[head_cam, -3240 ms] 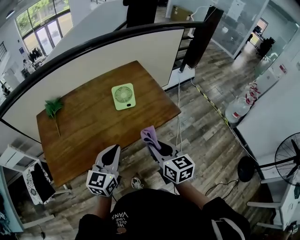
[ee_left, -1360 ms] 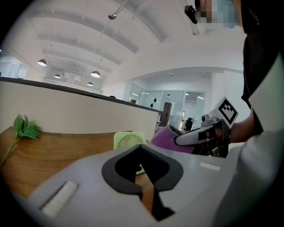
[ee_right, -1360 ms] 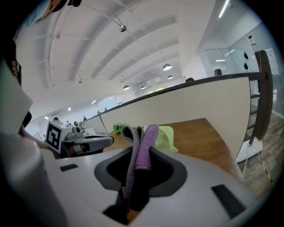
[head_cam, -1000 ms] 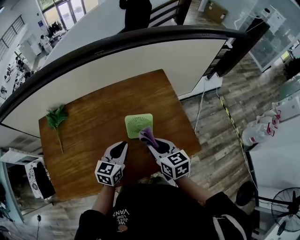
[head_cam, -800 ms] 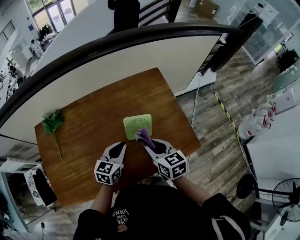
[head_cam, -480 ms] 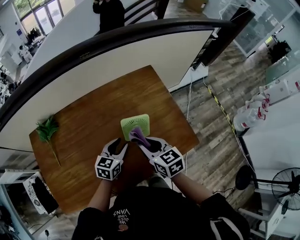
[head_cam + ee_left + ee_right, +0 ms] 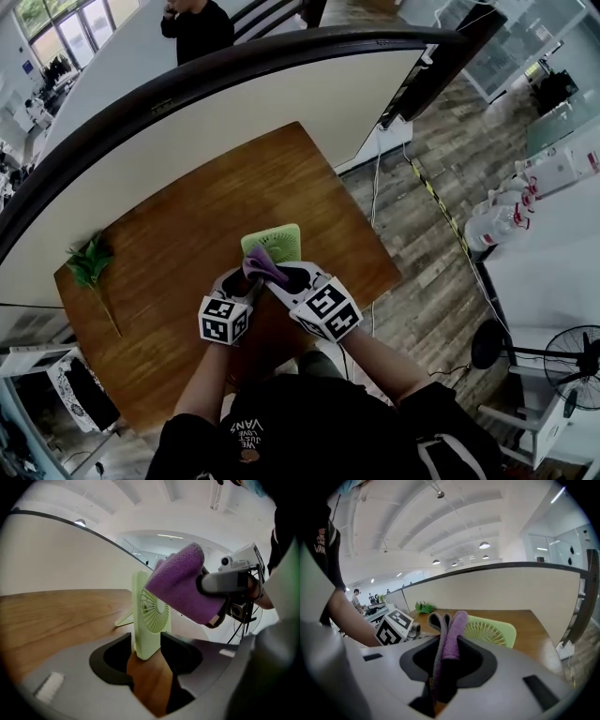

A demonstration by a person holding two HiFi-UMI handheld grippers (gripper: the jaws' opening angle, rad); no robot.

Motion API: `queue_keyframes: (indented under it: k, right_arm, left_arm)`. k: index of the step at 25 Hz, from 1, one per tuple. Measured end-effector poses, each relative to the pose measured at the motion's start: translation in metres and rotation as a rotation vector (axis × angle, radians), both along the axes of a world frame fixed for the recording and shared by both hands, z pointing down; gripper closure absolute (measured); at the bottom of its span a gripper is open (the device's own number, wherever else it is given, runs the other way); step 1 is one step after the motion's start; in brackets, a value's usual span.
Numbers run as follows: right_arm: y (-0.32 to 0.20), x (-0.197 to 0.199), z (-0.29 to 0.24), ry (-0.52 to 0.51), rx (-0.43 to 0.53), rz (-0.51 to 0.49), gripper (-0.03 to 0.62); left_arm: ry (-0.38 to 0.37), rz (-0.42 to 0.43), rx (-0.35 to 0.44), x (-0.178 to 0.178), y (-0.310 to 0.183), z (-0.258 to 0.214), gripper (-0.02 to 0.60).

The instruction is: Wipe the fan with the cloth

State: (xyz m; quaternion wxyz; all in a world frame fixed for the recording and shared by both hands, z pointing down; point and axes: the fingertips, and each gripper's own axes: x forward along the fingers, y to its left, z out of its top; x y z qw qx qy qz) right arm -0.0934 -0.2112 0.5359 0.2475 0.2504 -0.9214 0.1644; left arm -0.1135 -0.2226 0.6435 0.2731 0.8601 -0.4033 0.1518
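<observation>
Green fan (image 7: pixel 150 613) stands btwn jaws, just opened, of L tool (image 7: pixel 146 642).

The fan (image 7: pixel 274 242) is pale lime green, its grille a pattern of fine radial spokes. The cloth (image 7: pixel 265 266) is purple, with one greyer fold. The table (image 7: pixel 178 234) is warm brown with streaky wood grain. The left gripper (image 7: pixel 146 649) and right gripper (image 7: pixel 444 654) are light grey, black around the jaws, and their cubes (image 7: pixel 224 321) bear black-and-white square markers. At the table's nine o'clock, the leafy sprig (image 7: pixel 89 262) is dark green. The partition (image 7: pixel 234 122) is cream with a black rim.
</observation>
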Motion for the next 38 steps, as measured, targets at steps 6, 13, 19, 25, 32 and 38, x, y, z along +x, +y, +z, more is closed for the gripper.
queue_keyframes:
  k: [6, 13, 19, 25, 32, 38]
  right_arm:
    - [-0.010, -0.008, 0.003, 0.023, -0.016, -0.093, 0.497]
    - [-0.024, -0.002, 0.014, 0.009, -0.100, -0.082, 0.497]
    - [-0.039, 0.033, 0.020, 0.016, -0.131, 0.010, 0.497]
    - [-0.049, 0.070, 0.025, 0.016, -0.142, 0.097, 0.497]
    - [-0.056, 0.105, 0.024, 0.018, -0.135, 0.195, 0.497]
    - [-0.052, 0.121, 0.014, 0.037, -0.097, 0.228, 0.497]
  left_arm:
    - [-0.013, -0.012, -0.005, 0.000, -0.005, 0.006, 0.402]
    - [-0.034, -0.011, 0.000, -0.002, -0.009, 0.009, 0.482]
    - [-0.042, -0.010, -0.004, -0.003, -0.009, 0.009, 0.483]
    - [-0.054, -0.001, -0.012, -0.005, -0.008, 0.009, 0.483]
    - [-0.057, 0.006, -0.020, -0.004, -0.008, 0.010, 0.485]
    - [-0.068, 0.008, -0.013, -0.002, -0.007, 0.009, 0.483]
